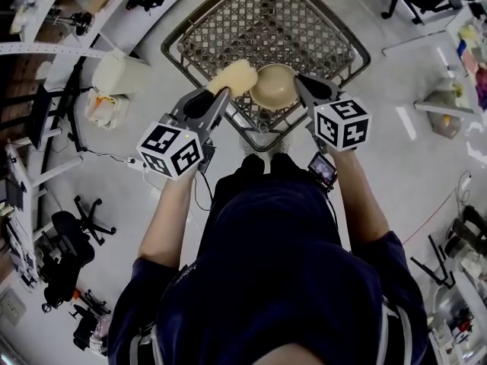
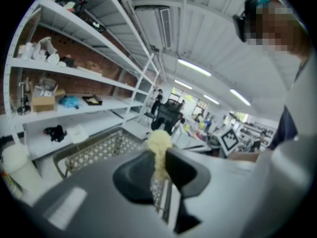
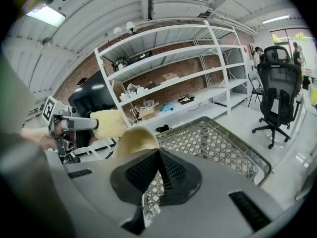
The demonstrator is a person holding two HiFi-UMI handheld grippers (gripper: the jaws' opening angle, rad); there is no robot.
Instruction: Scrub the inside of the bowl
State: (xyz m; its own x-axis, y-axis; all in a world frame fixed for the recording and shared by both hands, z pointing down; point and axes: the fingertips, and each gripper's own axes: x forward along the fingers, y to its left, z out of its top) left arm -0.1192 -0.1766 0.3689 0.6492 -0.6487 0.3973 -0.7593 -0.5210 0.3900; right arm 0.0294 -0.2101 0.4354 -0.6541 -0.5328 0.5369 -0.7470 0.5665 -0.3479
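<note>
Above the basket (image 1: pixel 199 23), the bowl (image 1: pixel 274 87) is pinched by the right gripper (image 1: pixel 303 90) and the sponge (image 1: pixel 236 76) by the left gripper (image 1: pixel 219 97). With a hard push, the bowl could be knocked loose.

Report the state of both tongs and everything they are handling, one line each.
left tongs: shut on the sponge.
sponge: pinched between the jaws, held up beside the bowl, not inside it.
right tongs: shut on the bowl's rim.
bowl: lifted in the air above the wire basket's near edge.
wire basket: standing on the floor below both tongs.
</note>
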